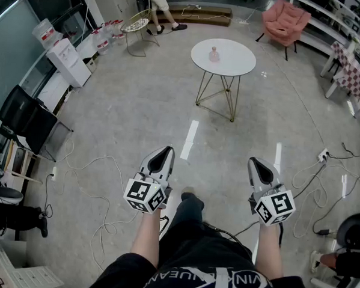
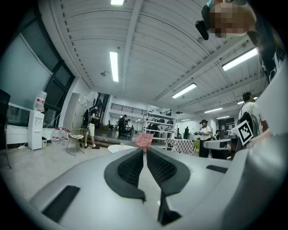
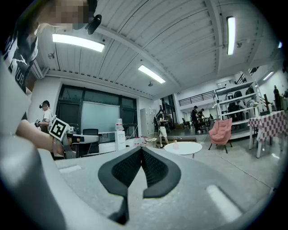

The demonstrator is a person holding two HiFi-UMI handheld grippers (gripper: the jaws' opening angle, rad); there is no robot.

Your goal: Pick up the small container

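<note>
Overhead only: small container [image 1: 214,53] at table [image 1: 237,64] centre.

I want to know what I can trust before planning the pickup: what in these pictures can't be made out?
1. The small container on the round table: too small in every view to tell its lid, contents or material.
2. The pink armchair, left gripper view: its lower part is hidden behind the left gripper.
3. The person at the far wall, head view: upper body cut off by the top edge.

Head view steeply down, gripper views level, shared distant round table [image 1: 235,64]
</note>
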